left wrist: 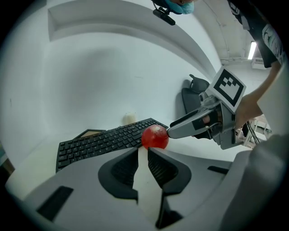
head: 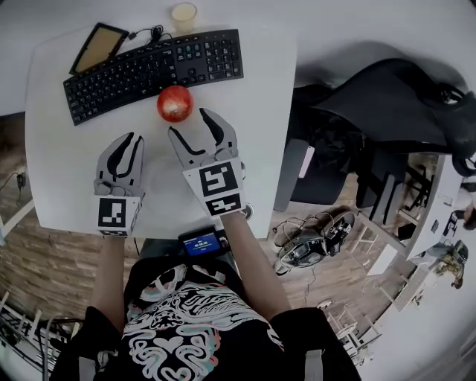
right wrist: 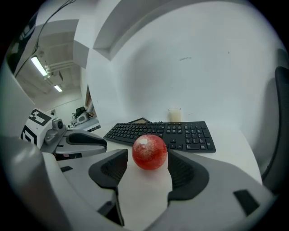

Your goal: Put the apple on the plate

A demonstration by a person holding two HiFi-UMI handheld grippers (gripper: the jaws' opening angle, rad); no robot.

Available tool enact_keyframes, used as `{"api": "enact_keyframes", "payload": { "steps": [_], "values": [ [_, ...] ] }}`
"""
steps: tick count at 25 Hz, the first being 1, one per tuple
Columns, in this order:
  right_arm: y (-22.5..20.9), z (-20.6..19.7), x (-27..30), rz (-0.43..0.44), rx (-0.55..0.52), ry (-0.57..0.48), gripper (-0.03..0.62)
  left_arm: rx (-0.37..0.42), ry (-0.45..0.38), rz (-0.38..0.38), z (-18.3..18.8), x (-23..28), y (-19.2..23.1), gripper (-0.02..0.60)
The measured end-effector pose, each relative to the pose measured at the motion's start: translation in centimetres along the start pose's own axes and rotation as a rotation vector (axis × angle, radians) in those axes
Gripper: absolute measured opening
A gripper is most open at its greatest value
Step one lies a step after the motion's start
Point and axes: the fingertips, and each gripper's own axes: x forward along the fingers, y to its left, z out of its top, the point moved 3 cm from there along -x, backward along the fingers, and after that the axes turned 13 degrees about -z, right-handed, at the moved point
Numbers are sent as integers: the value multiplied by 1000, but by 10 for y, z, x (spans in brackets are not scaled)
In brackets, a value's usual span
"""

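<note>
A red apple (head: 175, 103) sits on the white table (head: 59, 164), just on the near side of a black keyboard (head: 152, 71) and almost touching its front edge. The right gripper (head: 190, 123) lies low over the table right behind the apple with its fingers spread wide. In the right gripper view the apple rests at their tips, in the gap, with bare space on both sides and neither pad pressing on it. The left gripper (head: 134, 141) is to the left and a little nearer, clear of the apple. Its fingers stand only a narrow slit apart with nothing between them but tabletop. Beyond the keyboard, at the far edge, stands a small pale cup (head: 184, 15), and to its left lies a dark-framed flat panel (head: 98, 46). A black office chair (head: 387, 104) stands off the table's right side.
</note>
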Motion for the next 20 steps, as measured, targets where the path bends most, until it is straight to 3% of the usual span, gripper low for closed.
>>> {"api": "enact_keyframes", "payload": {
  "steps": [4, 6, 9, 20],
  "values": [
    [3, 2, 14, -24, -28, -3, 285, -4, -45, -1, 3, 8, 3, 125],
    [5, 3, 21, -25, -36, 3, 290, -3, -46, -13, 3, 11, 2, 174],
    [6, 5, 30, -32, -52, 15, 291, -9, -33, -40, -1, 15, 0, 201],
    [9, 7, 50, -42, -80, 31, 311, -30, -35, -64, -2, 19, 0, 202]
  ]
}}
